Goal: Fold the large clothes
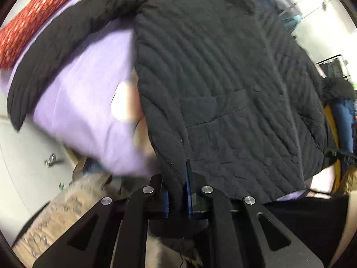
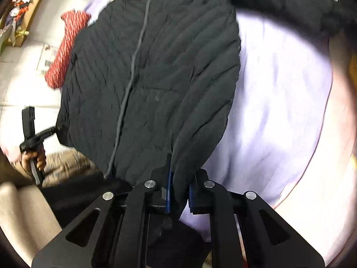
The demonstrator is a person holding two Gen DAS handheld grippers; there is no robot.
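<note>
Pinched hem fills the lower middle of both views: the left hand-held gripper (image 1: 178,198) and the right hand-held gripper (image 2: 180,194) each clamp the bottom edge of the black quilted jacket (image 1: 223,78). It spreads upward across the lilac bed sheet (image 2: 279,100). Lifting both corners evenly should keep the fold straight.

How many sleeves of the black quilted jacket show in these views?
2. In the left wrist view one sleeve of the black quilted jacket lies stretched across the lilac sheet, upper left. In the right wrist view the other sleeve lies upper right.
</note>
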